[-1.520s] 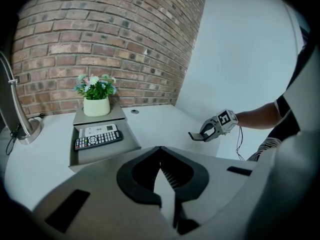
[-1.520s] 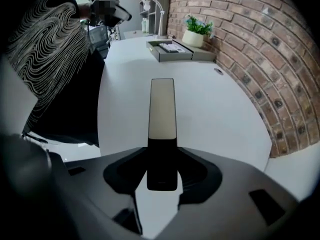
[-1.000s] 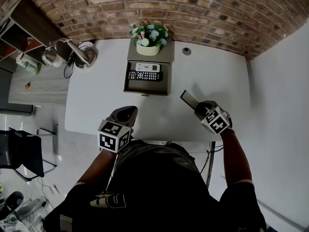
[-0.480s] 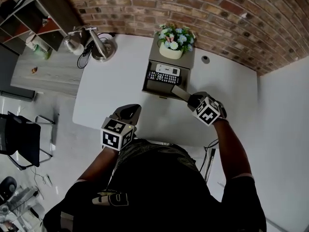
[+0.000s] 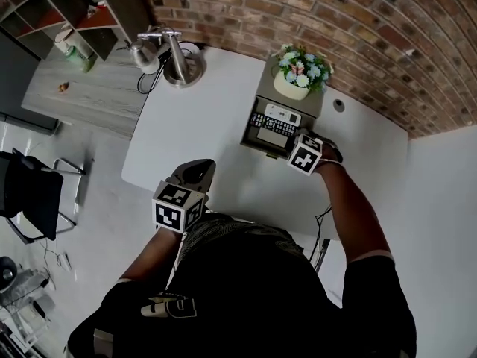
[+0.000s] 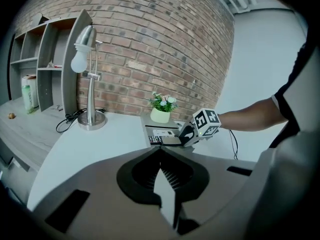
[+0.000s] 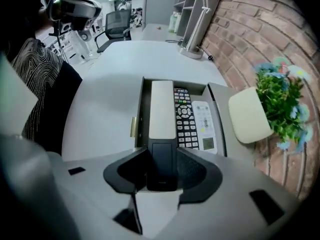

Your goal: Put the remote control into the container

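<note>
Clamping the remote control [image 7: 162,111], the right gripper [image 7: 161,159] is arriving over the container [image 7: 141,109], which now lies just beyond its jaws, so lowering looks to be next. The left gripper [image 6: 165,184] is idling, jaws pressed together and empty.

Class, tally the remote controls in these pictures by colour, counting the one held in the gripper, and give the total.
Black remote: 1
White remote: 1
Beige remote: 1
Total: 3
</note>
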### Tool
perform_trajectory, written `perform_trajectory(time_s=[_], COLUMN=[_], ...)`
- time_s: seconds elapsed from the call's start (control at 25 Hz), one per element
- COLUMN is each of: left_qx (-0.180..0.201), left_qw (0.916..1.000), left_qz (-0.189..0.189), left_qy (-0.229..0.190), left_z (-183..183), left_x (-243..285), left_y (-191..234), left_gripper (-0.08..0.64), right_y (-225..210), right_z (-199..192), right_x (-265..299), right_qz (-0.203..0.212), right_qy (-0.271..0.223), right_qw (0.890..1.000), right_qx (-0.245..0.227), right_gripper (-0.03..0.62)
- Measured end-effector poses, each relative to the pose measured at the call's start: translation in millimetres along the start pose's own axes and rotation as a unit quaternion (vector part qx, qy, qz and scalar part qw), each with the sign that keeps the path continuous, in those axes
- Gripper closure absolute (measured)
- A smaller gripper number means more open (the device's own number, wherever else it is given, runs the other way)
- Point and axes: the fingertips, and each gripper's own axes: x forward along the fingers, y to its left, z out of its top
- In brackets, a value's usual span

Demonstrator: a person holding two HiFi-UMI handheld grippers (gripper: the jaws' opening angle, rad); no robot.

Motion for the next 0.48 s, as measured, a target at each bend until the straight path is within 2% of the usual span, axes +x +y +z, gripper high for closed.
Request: perform_trajectory(time_s=[0.12,0.24,0.48], left_qx=[-0.014,-0.026,-0.037], left_qw=[0.9998,0.9994,0.999], left_qz=[0.011,0.022,0.026], left_qy=[-0.004,-0.004,-0.005], left_z=[-5.0,-10.0,-14.4], left_x=[-7.9,-14.6,-21.1], left_y=[12.4,24.3,36.3], left_gripper=[0.555,0.555,0.555], right_y=[1.0,2.7,3.9], right_z=[6.5,14.5,21.0], right_x=[15.4,15.4,26.3], right_qz=[0.031,0.055,0.077], right_qy=[0.032,0.06,0.067], right_qw=[0.999,0.997,0.995], right_qx=[-0.02,-0.016,-0.006], right_gripper=[0.405,0.405,0.403])
